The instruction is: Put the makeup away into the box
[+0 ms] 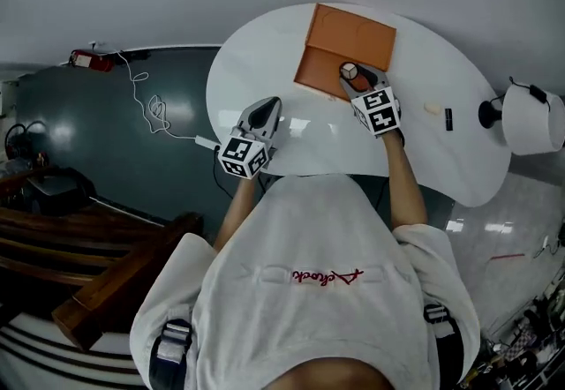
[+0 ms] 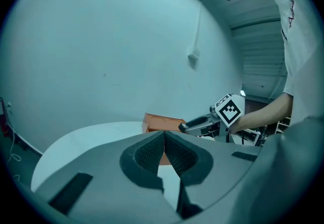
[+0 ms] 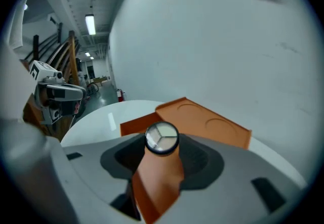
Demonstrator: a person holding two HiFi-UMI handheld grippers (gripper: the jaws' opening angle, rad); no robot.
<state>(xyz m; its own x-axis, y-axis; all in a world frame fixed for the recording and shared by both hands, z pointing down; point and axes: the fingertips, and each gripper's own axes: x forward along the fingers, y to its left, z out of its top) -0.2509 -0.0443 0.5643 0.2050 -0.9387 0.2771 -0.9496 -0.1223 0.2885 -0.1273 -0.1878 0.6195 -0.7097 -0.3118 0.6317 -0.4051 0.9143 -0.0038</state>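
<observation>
An orange box [image 1: 351, 35] lies open at the far side of the white round table [image 1: 265, 44]. My right gripper [image 1: 350, 76] hangs over the box's near half, shut on a round makeup compact [image 1: 349, 71]. In the right gripper view the compact [image 3: 162, 138] sits upright between the jaws, its pale three-part face toward the camera, with the orange box [image 3: 202, 119] behind and below it. My left gripper [image 1: 268, 108] is shut with nothing in it, over the table's near edge. In the left gripper view its pads [image 2: 152, 152] meet, and the box [image 2: 162, 120] and the right gripper [image 2: 200, 124] lie ahead.
A small beige item [image 1: 433, 108] and a black tube [image 1: 448, 119] lie on the table right of the box. A white round thing on a black stand [image 1: 530, 119] sits at the table's right edge. A white cable [image 1: 154, 110] runs over the dark floor at the left.
</observation>
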